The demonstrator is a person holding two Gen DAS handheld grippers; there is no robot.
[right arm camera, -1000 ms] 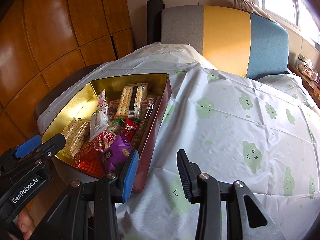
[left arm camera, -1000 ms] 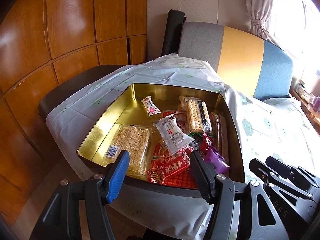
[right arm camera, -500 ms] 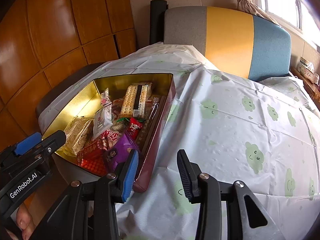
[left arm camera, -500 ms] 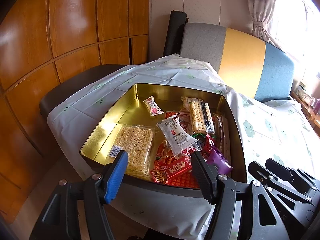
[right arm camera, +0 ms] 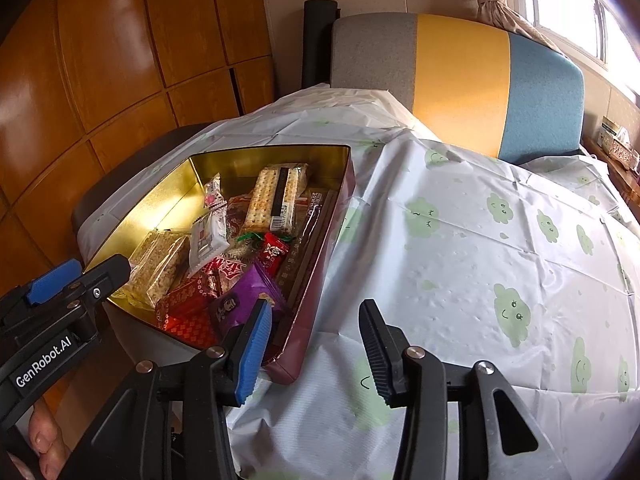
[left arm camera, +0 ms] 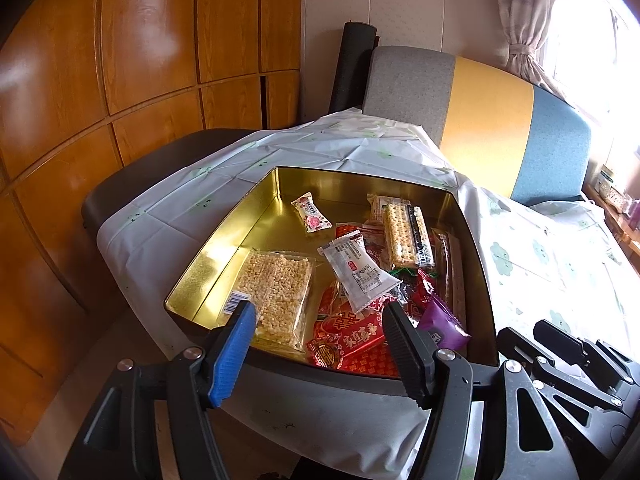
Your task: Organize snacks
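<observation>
A gold-lined tin box (left arm camera: 224, 240) with a maroon outside (right arm camera: 320, 300) sits at the table's left corner. Inside lie a puffed-rice bar pack (left arm camera: 276, 292), a white packet (left arm camera: 360, 276), a cracker pack (left arm camera: 406, 236), a small pink candy (left arm camera: 311, 212), red packets (left arm camera: 352, 336) and a purple packet (right arm camera: 244, 300). My left gripper (left arm camera: 318, 312) hovers open before the box's near rim, nothing between its fingers. My right gripper (right arm camera: 315, 308) hangs by the box's near right corner over the tablecloth; its jaws are opening and hold nothing.
A white tablecloth (right arm camera: 460, 248) with green cloud faces covers the table to the right of the box. A grey, yellow and blue seat back (right arm camera: 460, 80) stands behind the table. Wooden cabinet panels (left arm camera: 140, 60) fill the left, with a dark chair (left arm camera: 160, 152) below them.
The right gripper's jaws have spread a little wider. Both hands and the snacks in the box stay where they were.
</observation>
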